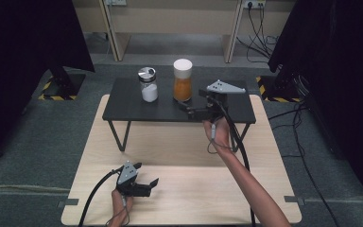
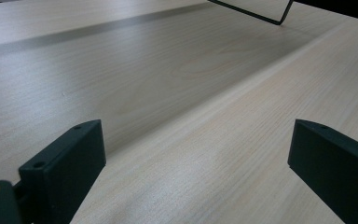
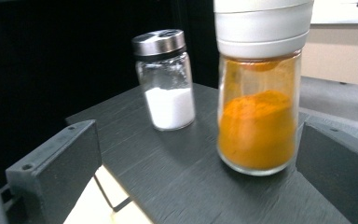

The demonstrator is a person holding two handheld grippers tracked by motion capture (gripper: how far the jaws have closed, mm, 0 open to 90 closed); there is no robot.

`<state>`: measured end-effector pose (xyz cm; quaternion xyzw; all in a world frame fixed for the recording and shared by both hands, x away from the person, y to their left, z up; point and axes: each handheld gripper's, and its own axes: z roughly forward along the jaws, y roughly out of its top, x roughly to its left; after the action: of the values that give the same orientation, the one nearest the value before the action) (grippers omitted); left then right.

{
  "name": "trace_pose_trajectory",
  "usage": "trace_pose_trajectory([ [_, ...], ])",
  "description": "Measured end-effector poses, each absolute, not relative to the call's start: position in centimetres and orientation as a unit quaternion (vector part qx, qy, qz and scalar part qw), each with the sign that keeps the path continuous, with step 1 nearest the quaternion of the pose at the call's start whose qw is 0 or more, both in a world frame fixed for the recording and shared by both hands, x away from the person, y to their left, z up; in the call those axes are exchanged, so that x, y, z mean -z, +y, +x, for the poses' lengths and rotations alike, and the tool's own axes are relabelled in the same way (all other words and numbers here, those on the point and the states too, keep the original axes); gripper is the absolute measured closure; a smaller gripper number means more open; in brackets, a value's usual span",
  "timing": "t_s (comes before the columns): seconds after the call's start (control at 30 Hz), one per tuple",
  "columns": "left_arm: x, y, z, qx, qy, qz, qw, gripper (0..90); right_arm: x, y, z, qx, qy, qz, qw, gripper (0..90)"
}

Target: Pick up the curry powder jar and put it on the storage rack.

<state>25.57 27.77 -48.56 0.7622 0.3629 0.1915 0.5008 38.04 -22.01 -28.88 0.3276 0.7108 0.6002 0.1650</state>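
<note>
While the left claw (image 1: 146, 182) rests wide apart and empty over the pale worktop (image 1: 179, 198), the right claw (image 1: 185, 109) gapes just before the orange spice jar (image 1: 183, 80) on the black stand (image 1: 127, 109), apparently not touching it; the salt shaker (image 1: 148, 84) stands beside.

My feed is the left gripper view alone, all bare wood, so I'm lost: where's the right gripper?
Observer: The right gripper is over the black shelf, jaws open, pointing at an orange jar.
Operator: Has it gripped the jar?
Observer: Not clamped. The jar stands upright ahead of the open jaws, close to one of them.
Operator: Anything else on that shelf?
Observer: A white shaker with a metal lid stands beside the jar, apart from it.
</note>
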Motion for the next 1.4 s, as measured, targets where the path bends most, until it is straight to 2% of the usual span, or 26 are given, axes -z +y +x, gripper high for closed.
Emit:
trace_pose_trajectory([
  [0.13, 48.6, 27.8, 25.5, -0.192, 0.363, 0.762, 0.501, 3.2, 29.5, -22.6, 37.4, -0.608, 0.711, 0.319, 0.154, 0.3],
  [0.23, 48.6, 27.8, 25.5, -0.193, 0.362, 0.762, 0.501, 3.3, 30.8, -23.2, 35.8, -0.611, 0.717, 0.297, 0.158, 0.3],
  [0.57, 48.6, 27.7, 25.5, -0.194, 0.362, 0.762, 0.501, 3.2, 35.8, -24.6, 33.5, -0.627, 0.716, 0.281, 0.124, 0.3],
  [1.17, 48.6, 27.8, 25.4, -0.194, 0.364, 0.760, 0.501, 3.1, 40.3, -25.2, 31.9, -0.619, 0.725, 0.270, 0.136, 0.3],
  [1.4, 48.6, 27.8, 25.4, -0.194, 0.364, 0.760, 0.502, 3.1, 43.8, -26.2, 31.2, -0.610, 0.731, 0.274, 0.137, 0.3],
])
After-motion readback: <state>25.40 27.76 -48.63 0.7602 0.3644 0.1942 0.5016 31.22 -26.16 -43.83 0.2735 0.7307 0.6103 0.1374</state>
